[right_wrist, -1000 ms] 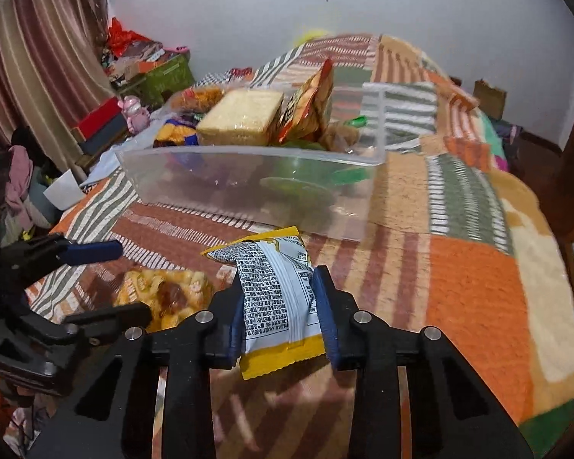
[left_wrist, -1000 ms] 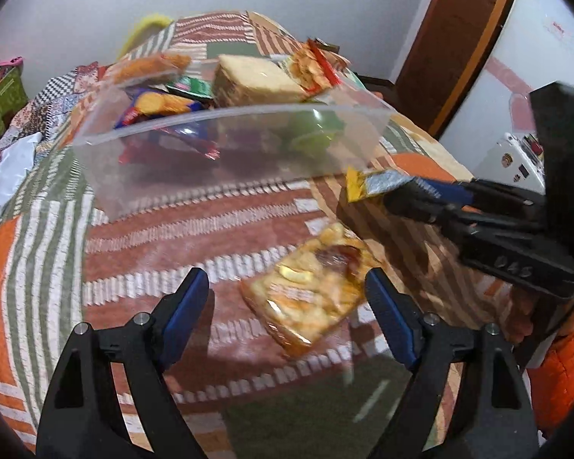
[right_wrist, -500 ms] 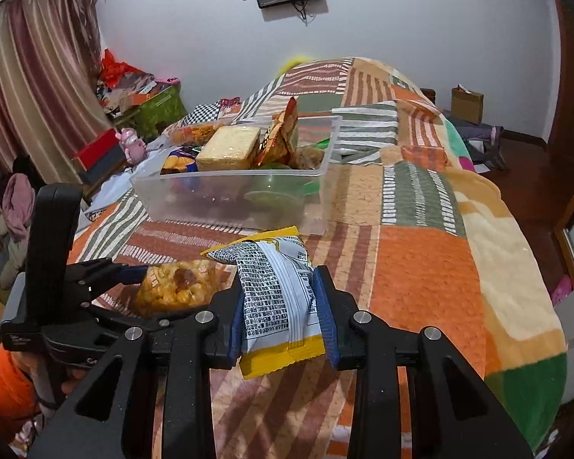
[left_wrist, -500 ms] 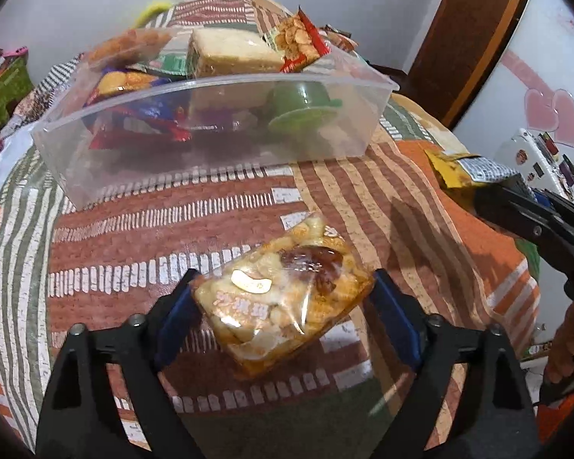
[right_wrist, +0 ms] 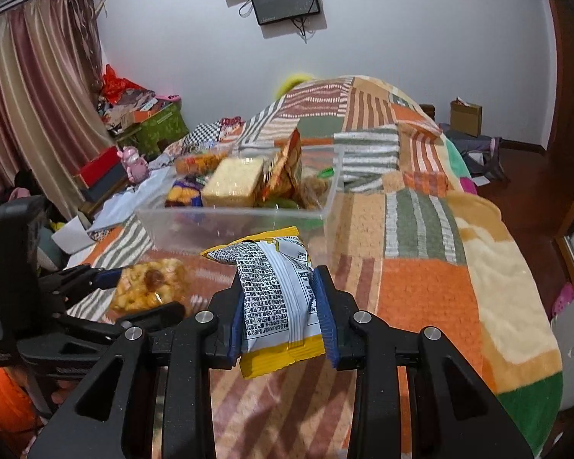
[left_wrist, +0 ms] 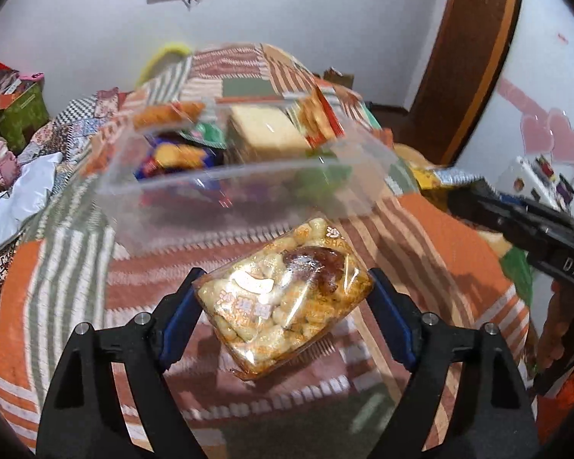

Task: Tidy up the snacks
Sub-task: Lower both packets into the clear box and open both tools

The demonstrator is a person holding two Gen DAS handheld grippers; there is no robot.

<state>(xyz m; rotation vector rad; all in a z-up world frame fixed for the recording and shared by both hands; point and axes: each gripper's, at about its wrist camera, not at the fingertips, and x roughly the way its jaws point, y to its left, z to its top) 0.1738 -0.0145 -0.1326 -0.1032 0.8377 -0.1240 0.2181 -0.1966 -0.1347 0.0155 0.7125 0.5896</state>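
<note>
My left gripper (left_wrist: 285, 306) is shut on a clear packet of puffed-rice snack (left_wrist: 287, 298) and holds it above the bed, short of the clear plastic bin (left_wrist: 225, 206). The bin holds several snacks: a pale cake block (left_wrist: 260, 134), an orange-red packet (left_wrist: 317, 114) and a blue packet (left_wrist: 176, 157). My right gripper (right_wrist: 281, 302) is shut on a white and yellow snack packet (right_wrist: 275, 290), raised in front of the bin (right_wrist: 241, 225). The left gripper (right_wrist: 141, 290) with its packet also shows at left in the right wrist view.
The bin sits on a patchwork blanket (right_wrist: 421, 229) covering the bed. Boxes, a pink toy and clutter (right_wrist: 134, 141) lie beyond the bed's left side. A wooden door (left_wrist: 467, 57) stands at the right, and a brown bag (right_wrist: 465, 118) sits on the floor.
My left gripper closed on the puffed-rice packet and lifted it off the blanket. My right gripper rose and drew back, keeping hold of its packet.
</note>
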